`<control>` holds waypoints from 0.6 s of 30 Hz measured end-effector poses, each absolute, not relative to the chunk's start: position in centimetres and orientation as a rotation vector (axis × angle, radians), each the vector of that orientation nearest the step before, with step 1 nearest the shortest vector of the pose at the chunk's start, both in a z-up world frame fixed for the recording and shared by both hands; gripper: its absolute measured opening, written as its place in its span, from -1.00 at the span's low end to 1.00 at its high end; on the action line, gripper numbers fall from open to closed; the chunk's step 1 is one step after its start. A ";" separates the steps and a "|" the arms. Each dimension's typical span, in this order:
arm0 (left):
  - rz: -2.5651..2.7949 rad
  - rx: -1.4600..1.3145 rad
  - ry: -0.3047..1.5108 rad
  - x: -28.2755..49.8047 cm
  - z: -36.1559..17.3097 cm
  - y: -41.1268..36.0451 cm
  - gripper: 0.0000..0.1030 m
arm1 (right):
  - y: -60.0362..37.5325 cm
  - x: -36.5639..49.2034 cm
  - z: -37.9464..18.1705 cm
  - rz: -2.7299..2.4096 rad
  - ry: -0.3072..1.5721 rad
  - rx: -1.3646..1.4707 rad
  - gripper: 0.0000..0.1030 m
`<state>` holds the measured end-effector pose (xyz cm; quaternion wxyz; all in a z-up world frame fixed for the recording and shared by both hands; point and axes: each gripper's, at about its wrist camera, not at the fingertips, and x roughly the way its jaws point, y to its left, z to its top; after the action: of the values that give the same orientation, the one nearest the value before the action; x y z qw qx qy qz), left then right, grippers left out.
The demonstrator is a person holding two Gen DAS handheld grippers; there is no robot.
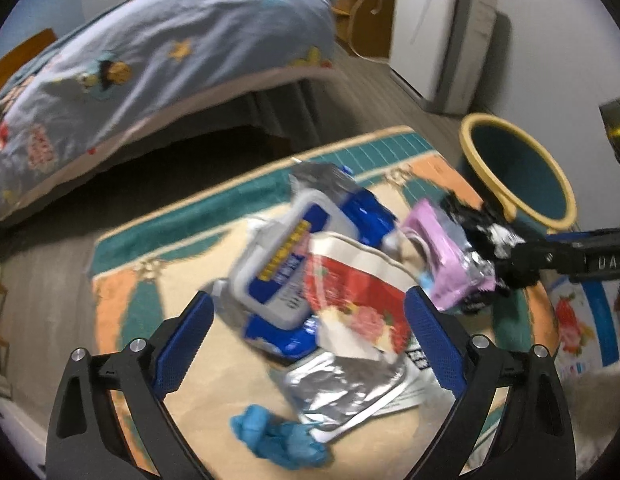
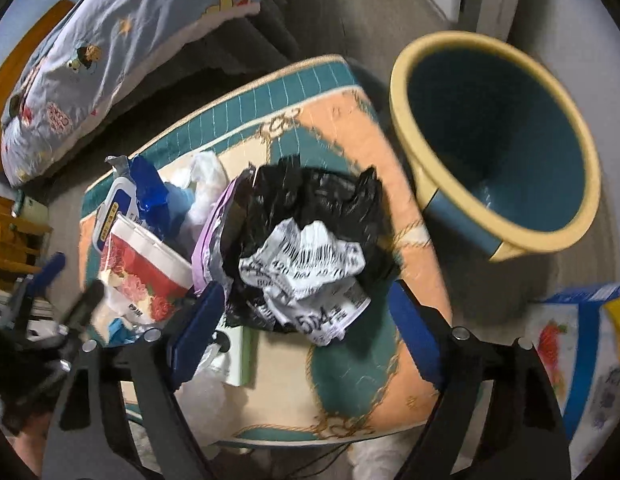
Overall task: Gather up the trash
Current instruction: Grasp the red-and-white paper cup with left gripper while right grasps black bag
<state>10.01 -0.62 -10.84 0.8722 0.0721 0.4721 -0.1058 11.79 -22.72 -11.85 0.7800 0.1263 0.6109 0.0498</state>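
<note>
Crumpled black plastic bag (image 2: 310, 216) with a white printed label, lying mid-rug (image 2: 349, 128) near the rug's far right corner, beside the bin (image 2: 497, 140): likely light, soft, slippery; best pinched across the bunched middle. Right gripper (image 2: 306, 320) spread wide astride it, pads apparently not pressing. Left gripper (image 1: 310, 344) spread wide over the red tissue pack (image 1: 349, 304), holding nothing.
</note>
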 end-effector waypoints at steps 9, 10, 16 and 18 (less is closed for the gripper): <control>-0.280 0.146 1.087 10.8 -13.4 -1.8 0.22 | -21.6 11.8 -13.6 0.187 1.388 0.263 -0.26; -0.288 0.144 1.090 10.8 -13.5 -1.8 0.09 | -21.6 11.7 -13.7 0.196 1.396 0.272 -0.49; -0.338 0.175 1.078 10.1 -13.0 -2.6 -0.45 | -21.9 11.7 -12.5 0.210 1.357 0.281 -0.83; -0.336 0.171 1.068 10.0 -12.5 -2.4 -0.50 | -22.0 11.7 -12.0 0.203 1.346 0.283 -0.86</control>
<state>9.96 -2.45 -12.54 0.8440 0.0808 0.5059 -0.1590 11.70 -22.01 -12.00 0.7679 0.1303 0.6201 0.0937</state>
